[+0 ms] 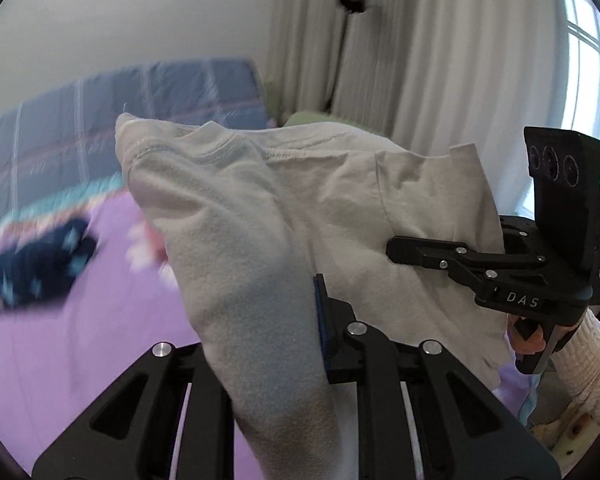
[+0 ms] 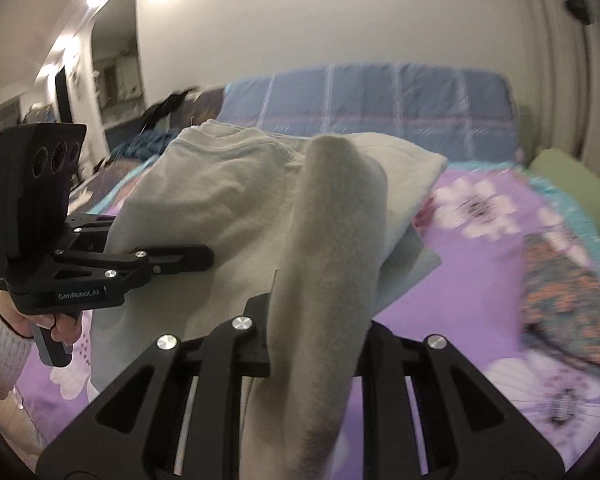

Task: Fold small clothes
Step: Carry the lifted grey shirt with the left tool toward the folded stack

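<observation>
A light grey garment hangs in the air between both grippers, above a purple floral bedsheet. My left gripper is shut on one end of it, the cloth draping over the fingers. My right gripper is shut on the other end of the garment, which hides most of its fingers. In the left wrist view the right gripper shows at the right, pinching the cloth. In the right wrist view the left gripper shows at the left, also on the cloth.
A dark blue patterned piece lies on the sheet at the left. A folded orange-and-teal patterned piece lies on the bed at the right. A blue plaid blanket and green pillow are at the back. Curtains hang behind.
</observation>
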Demonstrator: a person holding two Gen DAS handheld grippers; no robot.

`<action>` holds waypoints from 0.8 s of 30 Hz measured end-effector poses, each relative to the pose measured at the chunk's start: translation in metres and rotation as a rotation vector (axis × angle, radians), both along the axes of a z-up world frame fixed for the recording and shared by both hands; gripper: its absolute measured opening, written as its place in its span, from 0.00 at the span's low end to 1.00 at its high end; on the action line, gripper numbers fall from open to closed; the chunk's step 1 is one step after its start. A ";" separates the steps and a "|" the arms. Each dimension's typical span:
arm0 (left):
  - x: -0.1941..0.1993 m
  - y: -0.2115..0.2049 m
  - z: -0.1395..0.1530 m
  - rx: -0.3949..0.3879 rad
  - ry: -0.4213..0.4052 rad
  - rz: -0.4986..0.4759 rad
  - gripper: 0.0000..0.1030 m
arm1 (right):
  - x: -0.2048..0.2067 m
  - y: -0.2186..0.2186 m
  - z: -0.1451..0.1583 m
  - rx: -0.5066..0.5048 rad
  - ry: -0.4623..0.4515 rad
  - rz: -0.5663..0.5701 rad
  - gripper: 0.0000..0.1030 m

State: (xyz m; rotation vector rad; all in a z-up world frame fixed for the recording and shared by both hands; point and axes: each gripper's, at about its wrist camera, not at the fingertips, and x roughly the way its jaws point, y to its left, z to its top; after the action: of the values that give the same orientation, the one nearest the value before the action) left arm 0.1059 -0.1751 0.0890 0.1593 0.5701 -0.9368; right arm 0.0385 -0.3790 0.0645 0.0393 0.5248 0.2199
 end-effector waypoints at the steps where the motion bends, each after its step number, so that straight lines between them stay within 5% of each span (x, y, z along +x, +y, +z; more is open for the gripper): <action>1: -0.004 -0.012 0.009 -0.005 -0.022 -0.023 0.16 | -0.009 -0.011 0.010 0.000 -0.022 -0.028 0.16; 11: -0.013 -0.172 0.076 -0.058 -0.143 -0.267 0.16 | -0.064 -0.131 0.076 -0.077 -0.157 -0.347 0.16; 24: 0.025 -0.299 0.079 -0.053 -0.162 -0.378 0.16 | -0.026 -0.259 0.100 -0.081 -0.122 -0.549 0.16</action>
State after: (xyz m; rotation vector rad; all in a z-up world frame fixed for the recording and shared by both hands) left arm 0.1308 -0.4741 0.1680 0.2988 0.3700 -1.2914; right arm 0.0126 -0.6384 0.1641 0.0882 0.3841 -0.3332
